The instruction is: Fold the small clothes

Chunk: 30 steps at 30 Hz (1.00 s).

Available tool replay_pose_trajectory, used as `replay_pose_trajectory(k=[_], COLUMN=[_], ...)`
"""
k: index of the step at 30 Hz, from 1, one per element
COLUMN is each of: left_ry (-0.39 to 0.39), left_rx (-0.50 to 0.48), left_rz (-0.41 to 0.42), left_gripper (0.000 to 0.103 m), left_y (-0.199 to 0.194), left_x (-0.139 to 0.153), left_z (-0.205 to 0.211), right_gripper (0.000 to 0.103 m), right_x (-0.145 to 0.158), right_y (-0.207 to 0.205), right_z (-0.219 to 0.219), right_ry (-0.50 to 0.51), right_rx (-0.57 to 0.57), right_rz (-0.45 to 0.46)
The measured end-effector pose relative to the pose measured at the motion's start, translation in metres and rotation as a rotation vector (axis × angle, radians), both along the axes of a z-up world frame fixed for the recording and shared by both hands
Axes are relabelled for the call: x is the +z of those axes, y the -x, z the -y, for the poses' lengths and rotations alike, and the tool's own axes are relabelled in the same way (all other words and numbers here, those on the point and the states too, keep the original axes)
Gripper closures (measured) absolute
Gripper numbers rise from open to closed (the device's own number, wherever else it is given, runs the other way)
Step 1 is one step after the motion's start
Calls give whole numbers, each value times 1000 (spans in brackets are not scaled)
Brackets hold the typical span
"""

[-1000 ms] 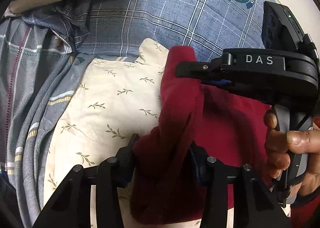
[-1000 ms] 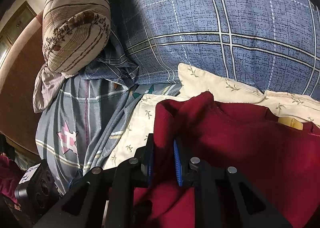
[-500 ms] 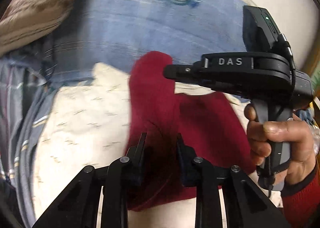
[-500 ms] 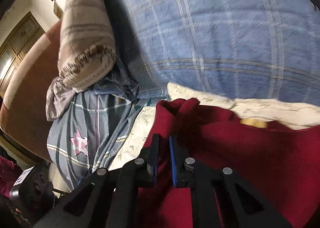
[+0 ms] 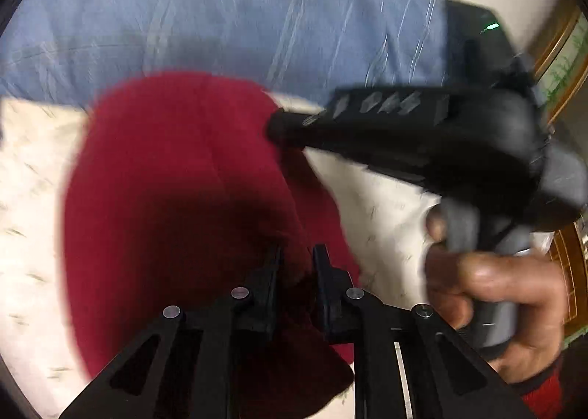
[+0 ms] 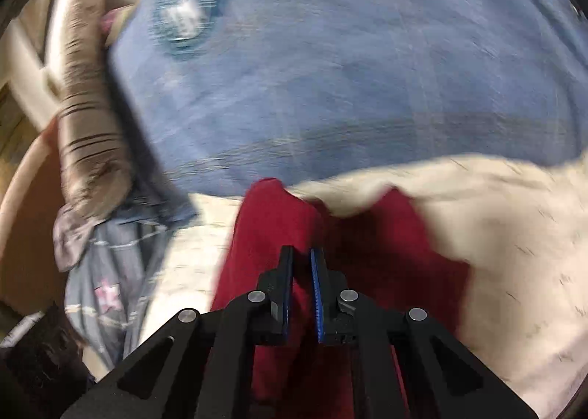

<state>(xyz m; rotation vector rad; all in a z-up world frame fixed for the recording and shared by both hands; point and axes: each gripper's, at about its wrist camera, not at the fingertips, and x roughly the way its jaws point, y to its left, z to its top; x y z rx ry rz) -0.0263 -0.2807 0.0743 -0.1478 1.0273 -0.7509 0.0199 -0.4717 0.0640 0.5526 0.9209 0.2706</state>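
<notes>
Pinching one red garment (image 5: 176, 198) w/ both tools: left hand-held gripper (image 5: 297, 264) and right hand-held gripper (image 6: 301, 264) each closed on a fold of it, fabric now lifted higher vs 1 s ago. Beneath, one cream leaf-print sheet (image 6: 514, 228); farther back, one blue plaid blanket (image 6: 349, 70) and one striped bolster (image 6: 88, 132), both blurred now.

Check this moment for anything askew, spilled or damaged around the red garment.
Nothing stands out. The red garment hangs bunched between the left gripper and right gripper, both clamped on it, above the cream leaf-print sheet. No tear shows, though both views are heavily motion-blurred, so fine detail is unreadable.
</notes>
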Motion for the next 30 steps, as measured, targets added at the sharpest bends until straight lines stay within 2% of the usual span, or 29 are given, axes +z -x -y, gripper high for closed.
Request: replay_pose_trajectory(k=[1,3,4,5,6,7,8,10,11,12,15,17,19,20,21,24,26,27,30], left_ry=[-10,15,53,89,123,130,108,17,-17,-41,-50,-76,-87,-81,-75,-58,-88,-99,-137], left_rx=[-12,-40,-59,-62,-56,-44,-29,39,68,93,118,143,158,159,159,155,148,146,162], left_rz=[27,48,12,-13,-10,28,74,158,175,172,115,97,91,94,99,116,100,85,90], left_gripper=[86,68,61,49,46,46,46,46,46,46,46,47,47,47,46,45,45,43,40], left_y=[5,12,16,19,22,25,27,36,39,40,44,37,33,32,26,23,17,15,3], left_x=[0,10,18,24,33,43,48,55,54,50,37,31,31,33,34,36,22,16,-1], left_z=[1,-6,-16,-28,-42,-59,-73,-96,-104,-115,-127,-127,-123,-121,-116,-108,-94,-88,-74], right_gripper=[88,87,86,80,63,54,38,35,35,35,35,39,63,79,84,90,90,90,90], right_x=[-8,-16,-15,-12,-9,-8,-6,-8,-10,-15,-35,-43,-35,-28,-18,10,14,10,-16], right_y=[3,12,18,25,32,36,40,42,41,39,31,29,31,34,39,60,69,72,64], right_z=[10,22,26,26,22,19,12,-2,-9,-15,-32,-39,-44,-44,-42,-34,-24,-18,-6], right_ry=[-6,-40,-59,-70,-83,-99,-118,-126,-117,-107,-99,-69,-8,13,32,138,204,243,219], right_rx=[-42,-73,-69,-59,-41,-22,5,64,80,88,104,95,84,87,89,84,62,36,0], right_rz=[-27,-50,-39,-21,1,12,21,19,7,-12,-74,-69,-26,-2,28,116,127,114,46])
